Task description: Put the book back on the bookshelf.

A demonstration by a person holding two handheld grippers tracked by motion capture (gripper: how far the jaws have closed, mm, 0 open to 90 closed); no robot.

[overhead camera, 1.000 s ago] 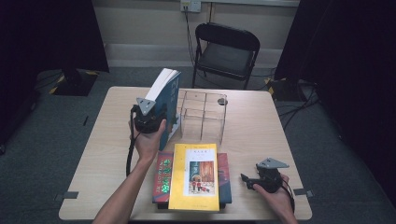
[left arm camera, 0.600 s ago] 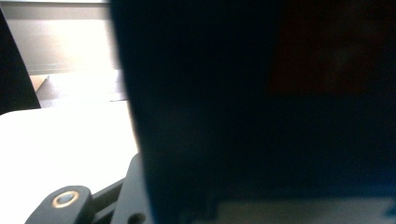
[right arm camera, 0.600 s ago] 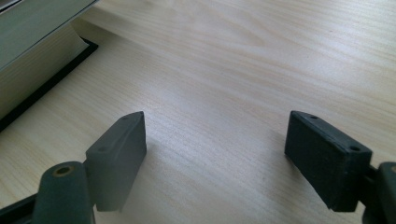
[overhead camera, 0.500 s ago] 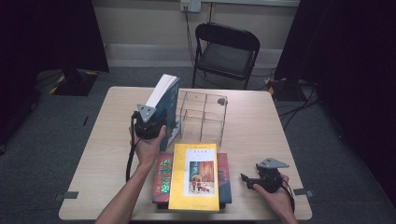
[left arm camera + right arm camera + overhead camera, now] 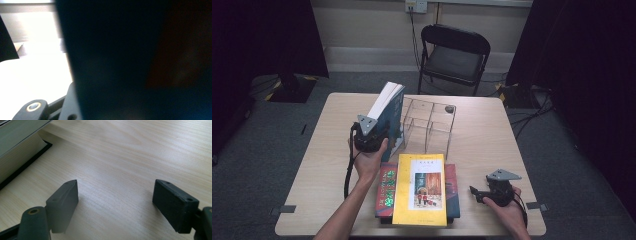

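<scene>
Left of centre in the high view, the left tongs (image 5: 379, 134) grip a blue hardcover book (image 5: 388, 114), upright and tilted beside the clear acrylic rack (image 5: 429, 125); their jaws have just eased slightly wider, the book still between them. This looks like the shelving step: next, I judge, the book must be steered into the rack's nearest slot. The right tongs (image 5: 477, 192) rest open (nothing between them) on the pale wood-grain table (image 5: 482, 140), near the flat stack topped by a glossy yellow book (image 5: 420, 187).

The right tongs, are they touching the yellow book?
Apart. In the high view, bare table shows between the right tongs and the yellow book; the right gripper view shows open jaws over bare wood.
</scene>
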